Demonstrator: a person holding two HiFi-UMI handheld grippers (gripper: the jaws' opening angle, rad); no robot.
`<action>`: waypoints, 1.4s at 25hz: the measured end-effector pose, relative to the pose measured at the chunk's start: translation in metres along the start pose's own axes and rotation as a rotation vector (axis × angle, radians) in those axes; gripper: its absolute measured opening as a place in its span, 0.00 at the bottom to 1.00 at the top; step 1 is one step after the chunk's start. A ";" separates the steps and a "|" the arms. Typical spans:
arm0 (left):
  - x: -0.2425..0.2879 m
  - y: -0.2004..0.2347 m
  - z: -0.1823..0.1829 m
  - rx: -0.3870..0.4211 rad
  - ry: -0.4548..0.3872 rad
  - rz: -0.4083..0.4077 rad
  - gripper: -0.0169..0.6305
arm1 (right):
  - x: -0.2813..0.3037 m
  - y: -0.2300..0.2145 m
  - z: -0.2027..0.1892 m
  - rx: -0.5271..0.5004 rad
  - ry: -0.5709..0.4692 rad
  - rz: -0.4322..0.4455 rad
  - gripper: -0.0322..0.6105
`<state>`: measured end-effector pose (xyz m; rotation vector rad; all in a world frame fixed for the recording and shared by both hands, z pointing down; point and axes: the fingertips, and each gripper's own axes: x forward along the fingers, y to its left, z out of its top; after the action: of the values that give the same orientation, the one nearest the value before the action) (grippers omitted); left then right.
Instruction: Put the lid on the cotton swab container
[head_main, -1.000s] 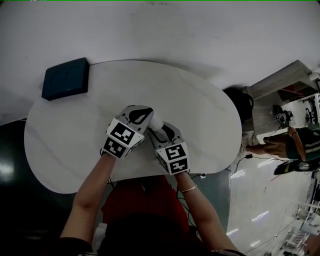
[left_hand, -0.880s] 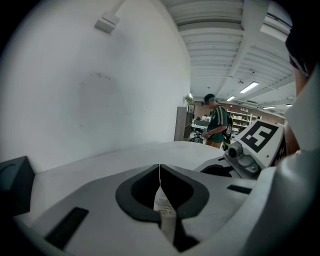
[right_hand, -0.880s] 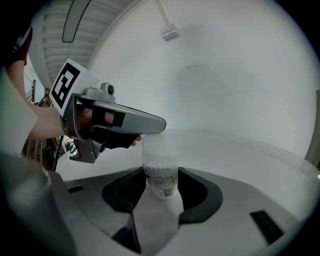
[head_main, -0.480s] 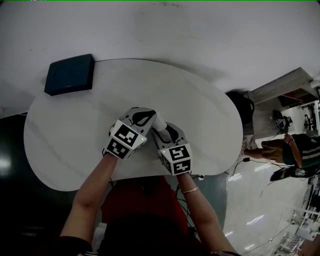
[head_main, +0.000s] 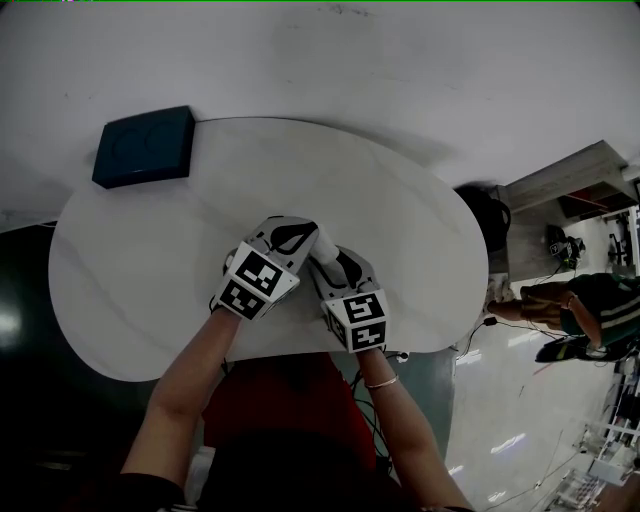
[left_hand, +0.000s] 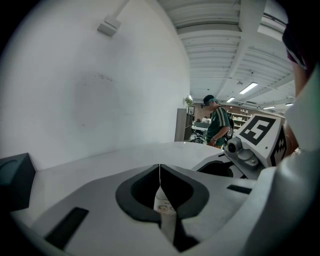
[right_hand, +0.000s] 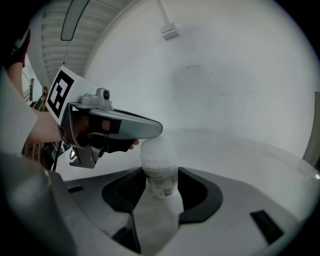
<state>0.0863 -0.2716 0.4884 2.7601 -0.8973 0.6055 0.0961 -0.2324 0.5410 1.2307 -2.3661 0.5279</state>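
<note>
- The container (right_hand: 160, 172) is clamped by the right gripper (head_main: 338, 266). It sits in the notch between the two jaws, which are spread wide around its labelled lower half. So it's held up off the table (head_main: 130, 290), not parked on it.
- Its long axis runs straight out along the right gripper's jaws, tipped a bit to the left as seen in the right gripper view. The capped end points away from the hand.
- The frosted white top looks like the lid (right_hand: 156, 147). It seems to be on already, but whether it's fully pressed home can't be told from here.
- The left gripper (head_main: 292, 236) is shut, with only a thin seam left between the jaws at the tip. Something white with print shows in the gap behind that seam in the left gripper view. What it is can't be made out.
- The bit that matters is that the left gripper's closed tip is laid right across the far upper edge of the lid, coming in from the left. It's touching or as good as touching, so the left one is clearly nearer the lid.
- My guess is the step in hand is the final press. Any push would need to go down the container's long axis, towards the right gripper's notch. An off-axis shove could cock the lid or twist the container in the jaws.
- A dark blue box (head_main: 143, 147) is parked at the table's far left corner, well apart from all this.
</note>
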 end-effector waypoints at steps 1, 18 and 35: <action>0.000 0.000 0.000 -0.003 -0.002 0.000 0.07 | 0.000 0.000 0.000 0.000 0.001 -0.001 0.38; -0.003 0.000 -0.002 0.072 -0.019 0.000 0.06 | 0.002 0.001 0.000 0.002 0.003 -0.018 0.38; -0.009 -0.001 -0.005 0.075 -0.012 -0.004 0.06 | 0.002 0.000 -0.001 0.009 0.009 -0.029 0.38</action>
<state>0.0791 -0.2646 0.4891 2.8338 -0.8886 0.6353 0.0952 -0.2331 0.5428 1.2625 -2.3370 0.5342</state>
